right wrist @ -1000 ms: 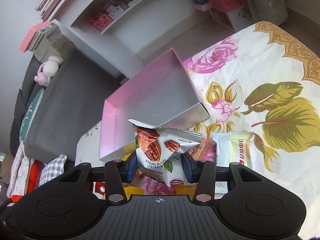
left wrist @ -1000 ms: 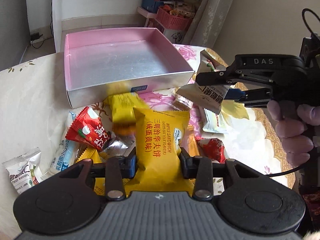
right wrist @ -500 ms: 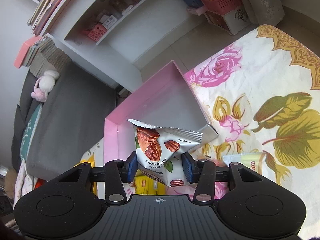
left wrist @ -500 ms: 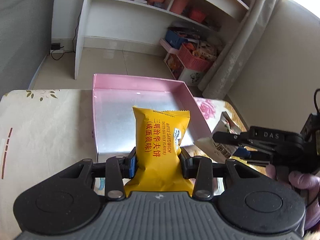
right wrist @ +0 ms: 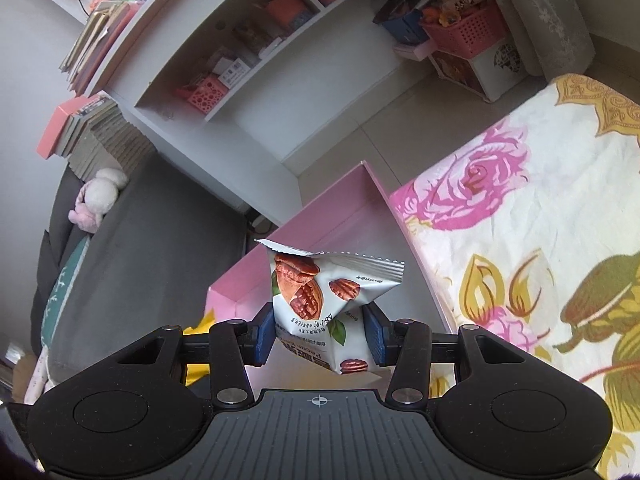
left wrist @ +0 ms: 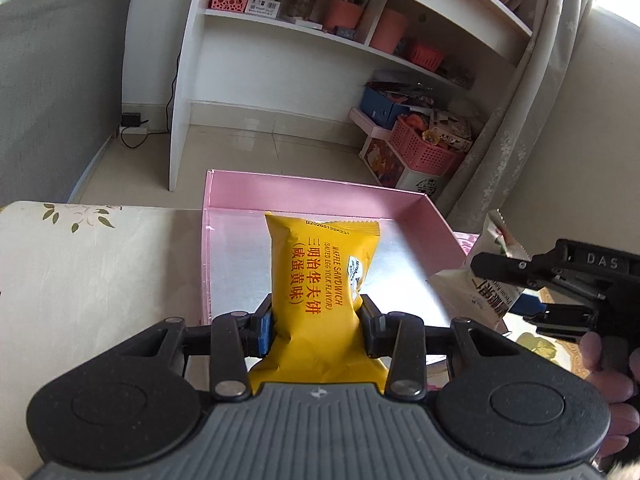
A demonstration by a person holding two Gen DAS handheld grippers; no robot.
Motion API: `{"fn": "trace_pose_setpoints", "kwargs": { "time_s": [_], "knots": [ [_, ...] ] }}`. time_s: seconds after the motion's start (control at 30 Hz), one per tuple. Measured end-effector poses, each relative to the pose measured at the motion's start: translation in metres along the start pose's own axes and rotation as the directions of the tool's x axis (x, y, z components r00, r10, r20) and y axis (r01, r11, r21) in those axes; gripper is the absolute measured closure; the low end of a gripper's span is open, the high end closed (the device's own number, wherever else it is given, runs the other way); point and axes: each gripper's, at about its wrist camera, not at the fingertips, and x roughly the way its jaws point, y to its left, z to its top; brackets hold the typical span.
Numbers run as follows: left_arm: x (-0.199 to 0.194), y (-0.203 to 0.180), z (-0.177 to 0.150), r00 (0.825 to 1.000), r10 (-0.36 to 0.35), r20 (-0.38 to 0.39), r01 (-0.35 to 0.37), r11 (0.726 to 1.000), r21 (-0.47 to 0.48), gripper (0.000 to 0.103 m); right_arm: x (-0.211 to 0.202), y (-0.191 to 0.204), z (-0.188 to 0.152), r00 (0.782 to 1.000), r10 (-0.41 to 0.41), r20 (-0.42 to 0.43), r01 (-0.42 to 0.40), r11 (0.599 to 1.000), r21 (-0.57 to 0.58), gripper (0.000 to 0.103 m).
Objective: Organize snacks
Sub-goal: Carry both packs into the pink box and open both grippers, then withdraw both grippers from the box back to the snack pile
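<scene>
My left gripper (left wrist: 318, 326) is shut on a yellow waffle sandwich packet (left wrist: 320, 276) and holds it over the near edge of the pink box (left wrist: 320, 190), whose silver floor shows behind it. My right gripper (right wrist: 320, 336) is shut on a white pecan packet (right wrist: 320, 296) and holds it above the box's right side (right wrist: 348, 196). In the left wrist view the right gripper (left wrist: 524, 300) comes in from the right with the white packet (left wrist: 480, 284) at the box's right wall.
The box sits on a floral tablecloth (right wrist: 540, 240) with a plain part to the left (left wrist: 100, 264). Behind are a white shelf unit (left wrist: 304, 60), pink baskets (left wrist: 428, 152), a curtain (left wrist: 532, 92) and a grey sofa (right wrist: 100, 264).
Both grippers have risen and moved forward from the snack pile to over the pink box, each keeping its packet. The loose snacks have dropped out of view.
</scene>
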Motion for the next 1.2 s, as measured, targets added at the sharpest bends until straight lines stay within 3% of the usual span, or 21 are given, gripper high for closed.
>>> {"fn": "trace_pose_setpoints", "kwargs": {
  "time_s": [0.2,0.53,0.6,0.67,0.7,0.9,1.07,1.2],
  "knots": [
    [0.015,-0.001,-0.008,0.999,0.05,-0.001,-0.05,0.998,0.034,0.066,0.019,-0.005,0.0,1.0,-0.023,-0.007,0.023,1.0,-0.004,0.058],
    [0.011,0.004,-0.008,1.0,0.027,0.01,-0.027,1.0,0.015,0.063,0.021,-0.001,-0.006,0.999,-0.047,-0.024,0.046,0.998,-0.042,0.055],
    [0.011,0.003,-0.008,0.999,0.029,0.018,-0.03,0.999,0.025,0.059,0.02,-0.001,-0.005,0.999,-0.046,-0.025,0.045,0.998,-0.036,0.052],
    [0.009,0.001,-0.008,0.999,0.034,0.019,-0.035,0.999,0.041,0.042,0.017,-0.001,-0.004,0.998,-0.053,-0.02,0.052,0.998,-0.035,0.033],
    [0.009,0.001,-0.008,0.999,0.039,0.017,-0.04,0.998,0.046,0.039,0.015,0.0,-0.004,0.998,-0.055,-0.018,0.054,0.998,-0.038,0.031],
    [0.001,0.001,-0.007,0.999,0.044,0.0,-0.044,0.999,0.017,0.025,0.002,0.004,-0.004,0.998,-0.064,-0.017,0.063,0.997,-0.033,0.024],
    [-0.016,-0.006,-0.008,0.999,0.047,0.012,-0.047,0.999,0.023,0.007,-0.014,0.011,-0.004,0.998,-0.063,-0.016,0.063,0.998,-0.021,0.016],
    [-0.031,-0.01,-0.009,0.998,0.068,0.008,-0.069,0.997,0.04,0.005,-0.029,0.019,-0.01,0.996,-0.092,-0.021,0.091,0.994,-0.057,0.014]
  ]
}}
